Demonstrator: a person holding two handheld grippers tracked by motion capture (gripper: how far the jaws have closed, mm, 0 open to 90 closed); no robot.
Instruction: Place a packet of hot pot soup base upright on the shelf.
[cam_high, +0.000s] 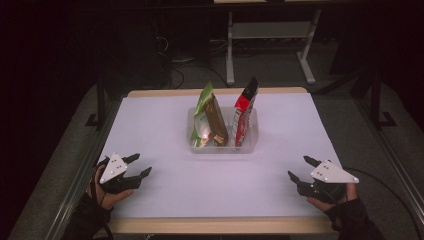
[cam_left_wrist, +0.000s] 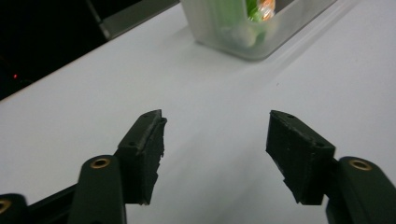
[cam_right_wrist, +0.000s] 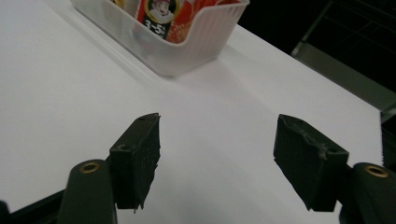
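Both tongs apart and empty, left gripper (cam_high: 139, 165) at seven o'clock, right gripper (cam_high: 301, 168) at five, resting well back from clear tub (cam_high: 248, 145) at twelve, snack packets (cam_high: 210, 117) propped upright inside, apparently packed.

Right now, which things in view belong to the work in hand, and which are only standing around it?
Part of the work:
- clear plastic bin on the white table
- green snack bag, brown packet and red snack bag, upright in the bin
- left gripper and right gripper, both open and empty

Only standing around:
- desk frame behind the table
- floor cables
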